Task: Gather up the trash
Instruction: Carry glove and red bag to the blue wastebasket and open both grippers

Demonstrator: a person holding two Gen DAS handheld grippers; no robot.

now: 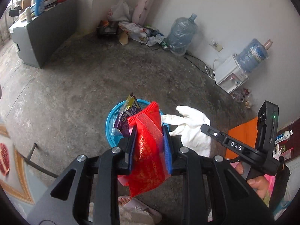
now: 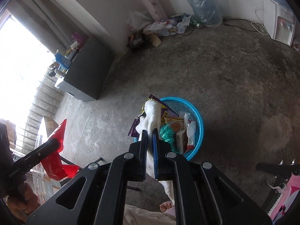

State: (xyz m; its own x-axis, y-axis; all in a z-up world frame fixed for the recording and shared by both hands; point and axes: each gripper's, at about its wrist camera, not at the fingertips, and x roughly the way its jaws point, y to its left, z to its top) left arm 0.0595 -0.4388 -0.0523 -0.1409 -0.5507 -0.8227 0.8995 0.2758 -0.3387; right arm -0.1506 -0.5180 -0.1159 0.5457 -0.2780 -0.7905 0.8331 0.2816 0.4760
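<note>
Red crinkly plastic, a zip-top pouch [image 1: 150, 150], sits clamped in my left claw [image 1: 150, 129] above the blue mesh basket [image 1: 110, 120]. Only my right view shows the basket's inside: cartons, wrappers, green film. My right claw [image 2: 150, 133] pinches a soft white glove [image 2: 152, 112] over the rim.

Bare grey concrete floor [image 2: 215, 71] lies open on all sides of the round blue plastic mesh basket [image 2: 198, 120]. Basket interior crowded with wrappers and cartons. Grey cabinet [image 2: 90, 75] stands well apart. Black metal table leg [image 1: 31, 151] stands near the basket.
</note>
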